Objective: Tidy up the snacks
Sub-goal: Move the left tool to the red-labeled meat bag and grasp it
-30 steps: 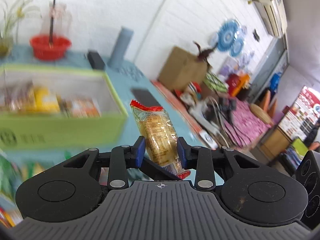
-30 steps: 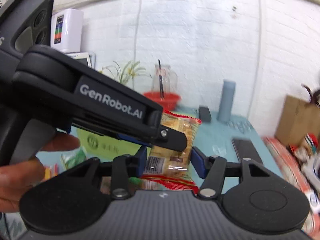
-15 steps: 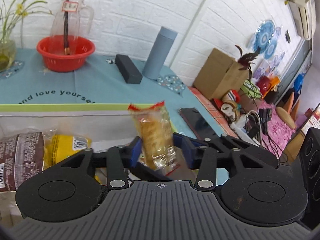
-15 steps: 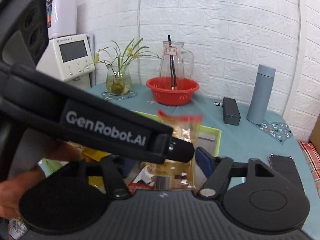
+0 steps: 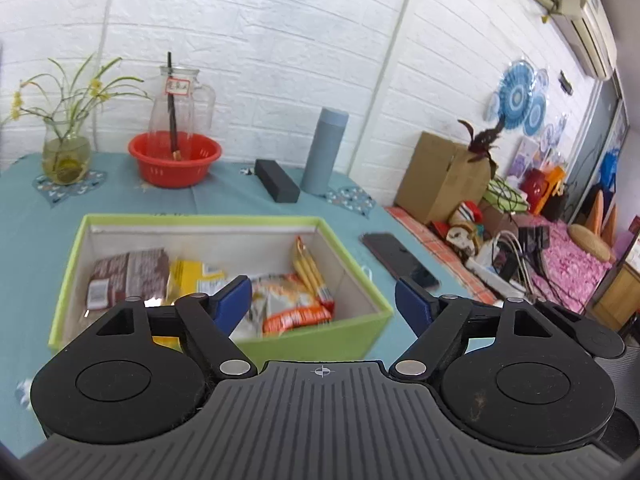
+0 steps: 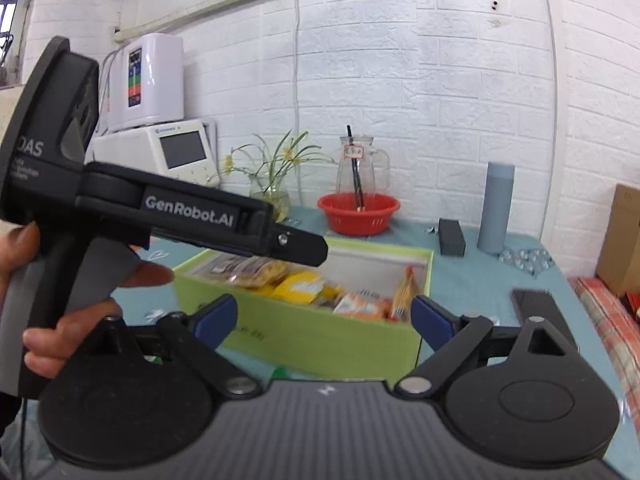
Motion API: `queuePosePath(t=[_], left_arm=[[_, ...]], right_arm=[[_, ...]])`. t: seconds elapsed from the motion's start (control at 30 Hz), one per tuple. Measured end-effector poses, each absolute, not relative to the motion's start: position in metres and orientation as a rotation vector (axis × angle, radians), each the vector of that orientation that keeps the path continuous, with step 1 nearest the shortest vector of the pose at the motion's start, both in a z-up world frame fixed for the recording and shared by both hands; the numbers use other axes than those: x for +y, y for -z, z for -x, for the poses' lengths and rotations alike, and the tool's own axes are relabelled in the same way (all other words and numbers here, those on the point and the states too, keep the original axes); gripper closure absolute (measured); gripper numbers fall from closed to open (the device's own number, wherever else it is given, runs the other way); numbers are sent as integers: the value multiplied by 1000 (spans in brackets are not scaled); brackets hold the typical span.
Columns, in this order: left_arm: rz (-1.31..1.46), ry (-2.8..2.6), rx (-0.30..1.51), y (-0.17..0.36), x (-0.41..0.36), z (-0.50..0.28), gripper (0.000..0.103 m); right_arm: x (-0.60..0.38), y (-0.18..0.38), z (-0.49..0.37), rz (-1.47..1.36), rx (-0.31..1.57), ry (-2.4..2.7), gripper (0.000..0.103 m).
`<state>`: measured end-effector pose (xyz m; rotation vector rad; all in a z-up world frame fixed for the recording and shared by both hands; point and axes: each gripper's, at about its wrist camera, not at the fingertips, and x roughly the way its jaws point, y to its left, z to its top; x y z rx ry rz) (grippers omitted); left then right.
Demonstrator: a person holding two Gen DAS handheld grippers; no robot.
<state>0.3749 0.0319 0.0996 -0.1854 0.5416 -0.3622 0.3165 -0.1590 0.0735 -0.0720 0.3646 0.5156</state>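
Note:
A lime-green open box (image 5: 288, 342) stands on the teal tablecloth and holds several snack packets. A clear biscuit packet with red ends (image 5: 310, 272) leans against the box's right inner wall; it also shows in the right wrist view (image 6: 404, 294). My left gripper (image 5: 324, 300) is open and empty, above the box's near right part. My right gripper (image 6: 324, 316) is open and empty, in front of the box (image 6: 320, 336). The left gripper's body (image 6: 192, 216) crosses the right wrist view at the left, held by a hand.
A red basin (image 5: 175, 158) with a glass jug, a flower vase (image 5: 66, 152), a black case (image 5: 277, 186) and a grey-blue flask (image 5: 324, 150) stand at the back of the table. A black phone (image 5: 400, 260) lies right of the box. A cardboard box (image 5: 440, 176) and clutter lie beyond the table's right edge.
My left gripper carried the biscuit packet over the box and opened; the packet now lies in the box against its right wall. The right gripper has opened wider.

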Motion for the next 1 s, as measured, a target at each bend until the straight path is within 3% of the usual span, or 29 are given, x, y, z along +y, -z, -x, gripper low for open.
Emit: queuePosePath(t=[0.47, 0.77, 1.0], left_arm=[[192, 282, 589, -76, 56, -274, 32], [447, 114, 646, -18, 151, -210, 30], [529, 3, 641, -6, 195, -185, 30]], right_arm=[[-159, -45, -220, 29, 449, -495, 11], [-134, 2, -185, -26, 583, -560, 10], [-83, 0, -199, 33, 586, -692, 10]])
